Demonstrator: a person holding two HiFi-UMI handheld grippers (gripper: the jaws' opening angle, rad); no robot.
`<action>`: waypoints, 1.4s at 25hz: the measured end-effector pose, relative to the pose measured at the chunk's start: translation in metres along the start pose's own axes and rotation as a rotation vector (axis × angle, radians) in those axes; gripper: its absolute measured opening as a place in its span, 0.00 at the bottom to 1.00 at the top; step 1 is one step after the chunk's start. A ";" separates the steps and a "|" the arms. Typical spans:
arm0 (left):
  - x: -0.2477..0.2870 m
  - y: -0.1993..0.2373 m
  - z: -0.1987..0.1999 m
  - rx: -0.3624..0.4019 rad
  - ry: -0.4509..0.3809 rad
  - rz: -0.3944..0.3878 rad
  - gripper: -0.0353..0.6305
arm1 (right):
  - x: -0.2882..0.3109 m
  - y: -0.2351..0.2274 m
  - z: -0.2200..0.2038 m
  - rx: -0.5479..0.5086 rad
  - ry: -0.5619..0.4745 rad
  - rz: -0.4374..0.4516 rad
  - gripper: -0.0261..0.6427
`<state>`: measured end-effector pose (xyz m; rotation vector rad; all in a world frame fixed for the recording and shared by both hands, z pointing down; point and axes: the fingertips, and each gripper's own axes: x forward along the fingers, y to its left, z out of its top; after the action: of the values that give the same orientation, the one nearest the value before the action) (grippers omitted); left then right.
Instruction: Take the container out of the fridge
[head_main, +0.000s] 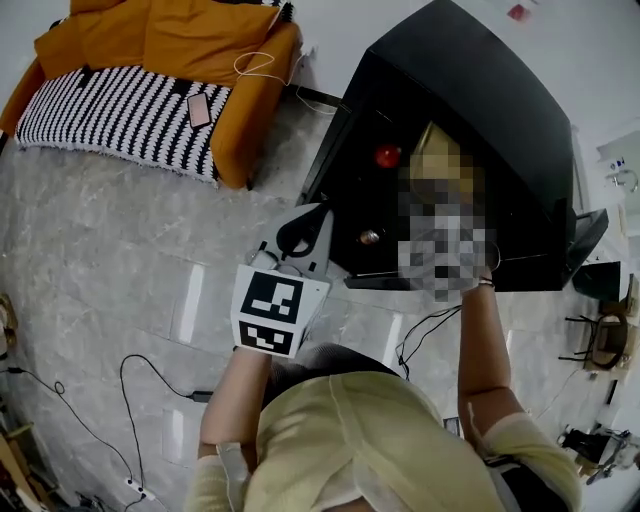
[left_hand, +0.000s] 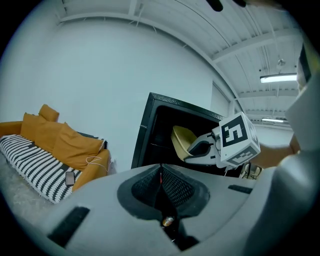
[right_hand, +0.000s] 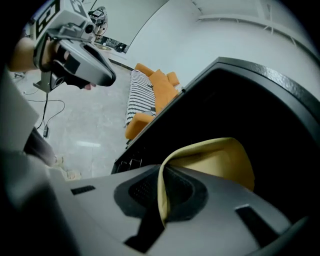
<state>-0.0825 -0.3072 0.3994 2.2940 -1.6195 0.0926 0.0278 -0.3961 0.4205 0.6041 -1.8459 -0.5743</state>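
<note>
The black fridge (head_main: 470, 110) stands open on the grey marble floor (head_main: 110, 290), its dark inside facing the person. The yellow container (right_hand: 220, 160) sits inside that opening, against the black interior. The right gripper (right_hand: 162, 192) reaches in and has its 2 jaws clenched on the container's thin rim, which runs as a pale edge straight down between the pads. In the head view a mosaic patch covers most of that gripper, and only the person's right forearm (head_main: 482, 350) shows, leading up to the fridge.

The left gripper (left_hand: 161, 170) hangs outside the fridge, near its front left corner, and points roughly level towards the opening. Its 2 jaws are pressed together with nothing between them. Its marker cube (head_main: 272, 312) shows black-and-white squares to the head camera. From the left gripper view the right gripper's own cube (left_hand: 236, 139) shows just in front of the container.

A small red thing (head_main: 387, 156) lies inside the fridge, left of the container; what it is cannot be told. Well apart to the left stands an orange sofa (head_main: 190, 40) with a black-and-white striped cover (head_main: 110, 115). A phone (head_main: 198, 108) rests on the cover, with a white cable (head_main: 262, 65) looped beside it.
</note>
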 end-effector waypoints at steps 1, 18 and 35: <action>-0.004 0.001 0.000 0.001 0.000 0.001 0.09 | -0.002 0.004 0.002 -0.003 -0.004 0.007 0.09; -0.073 -0.001 -0.003 0.044 0.020 0.012 0.09 | -0.050 0.076 0.048 0.049 -0.117 0.124 0.09; -0.137 -0.019 -0.012 0.031 0.010 0.047 0.09 | -0.120 0.135 0.092 0.203 -0.322 0.252 0.09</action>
<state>-0.1112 -0.1739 0.3730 2.2753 -1.6792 0.1410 -0.0402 -0.2065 0.3934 0.4178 -2.2630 -0.3311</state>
